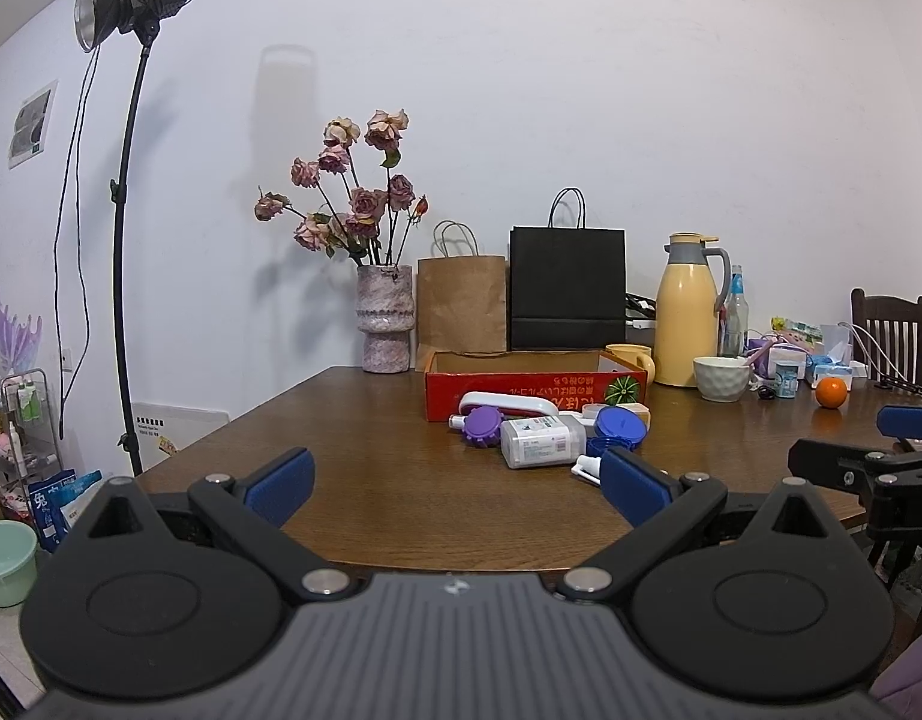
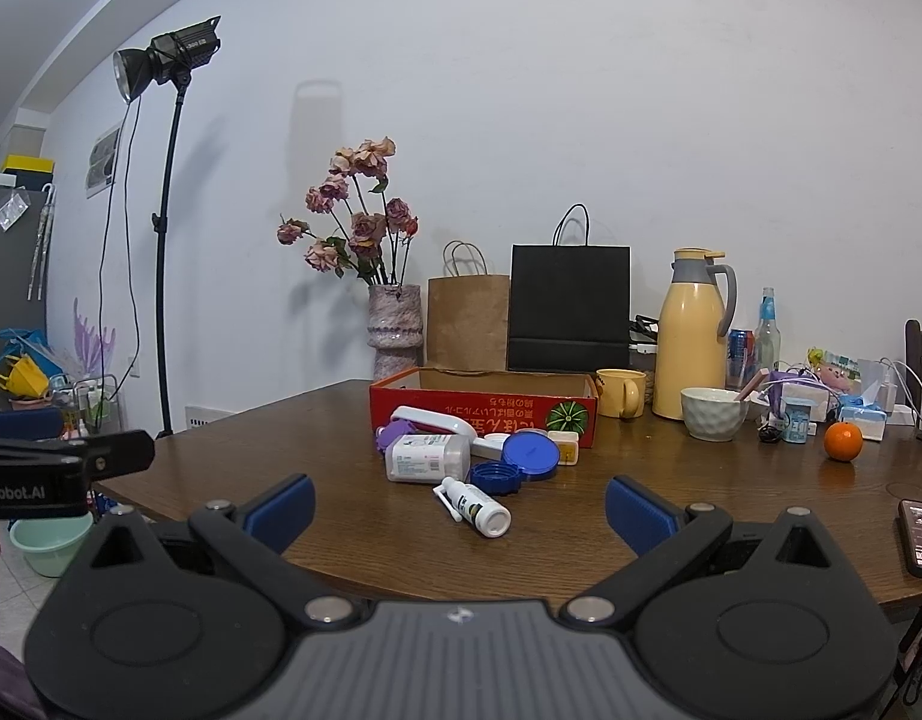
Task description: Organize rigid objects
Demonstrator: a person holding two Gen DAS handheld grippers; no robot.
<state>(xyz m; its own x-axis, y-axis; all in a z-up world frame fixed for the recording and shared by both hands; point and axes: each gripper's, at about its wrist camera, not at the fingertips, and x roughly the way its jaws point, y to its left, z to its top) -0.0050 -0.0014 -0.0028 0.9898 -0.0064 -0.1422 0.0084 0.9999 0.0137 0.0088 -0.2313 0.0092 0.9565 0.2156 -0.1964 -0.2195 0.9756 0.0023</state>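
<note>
Wooden table (image 2: 670, 498) stands against a white wall. Left gripper (image 1: 458, 483) and right gripper (image 2: 461, 507) both hover with jaws spread wide, empty. Bottles (image 2: 428, 459), lids (image 2: 529, 456) and a spray (image 2: 475, 507) lie clustered before the red box (image 2: 484, 411).

Bottles (image 2: 428, 459) & lids (image 2: 529, 455) on table (image 2: 640, 480), just before box (image 2: 481, 408).

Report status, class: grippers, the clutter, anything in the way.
Left hand-held gripper open, empty. Right hand-held gripper open, empty. Bottles and lids loose before the red box. Spray bottle nearest; path clear.
</note>
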